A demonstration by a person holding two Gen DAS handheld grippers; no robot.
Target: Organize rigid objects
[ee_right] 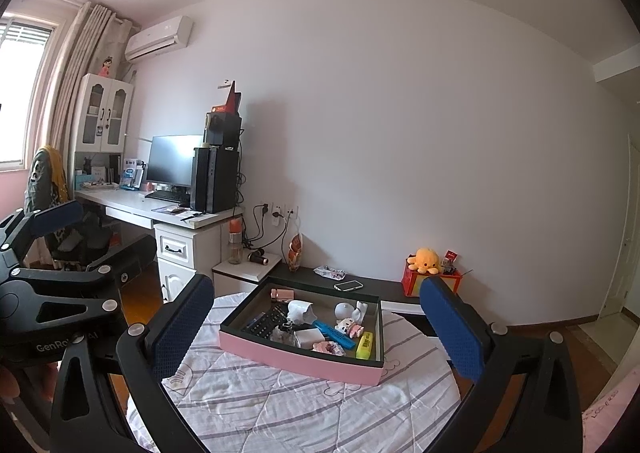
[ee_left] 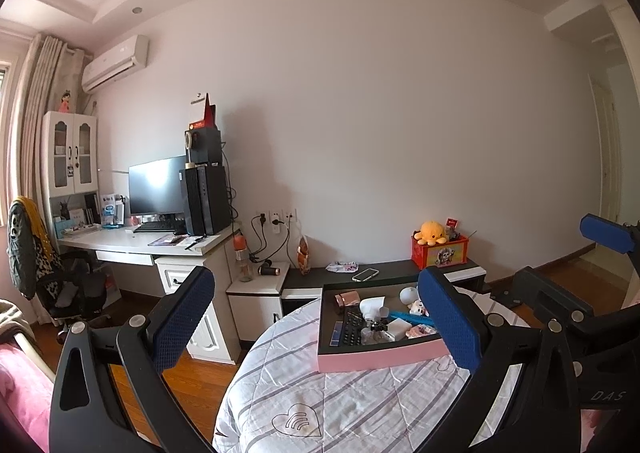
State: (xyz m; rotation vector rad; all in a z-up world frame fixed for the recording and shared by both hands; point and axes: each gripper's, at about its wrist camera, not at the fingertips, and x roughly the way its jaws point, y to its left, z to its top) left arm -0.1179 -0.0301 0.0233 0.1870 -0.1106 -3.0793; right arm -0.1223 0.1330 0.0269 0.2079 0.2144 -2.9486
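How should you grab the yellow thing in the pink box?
Probably pinch the yellow highlighter across its narrow middle, coming straight down from above with the right gripper. It lies flat near the pink tray's right wall, its long sides seemingly clear of the other clutter.

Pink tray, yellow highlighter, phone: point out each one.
Pink tray (ee_right: 298, 357), right wrist view, on its pink front wall.
Yellow highlighter (ee_right: 365, 345), right wrist view, on the middle of its body, inside the tray.
Phone (ee_left: 365, 274), left wrist view, on its screen, lying on the dark low cabinet.
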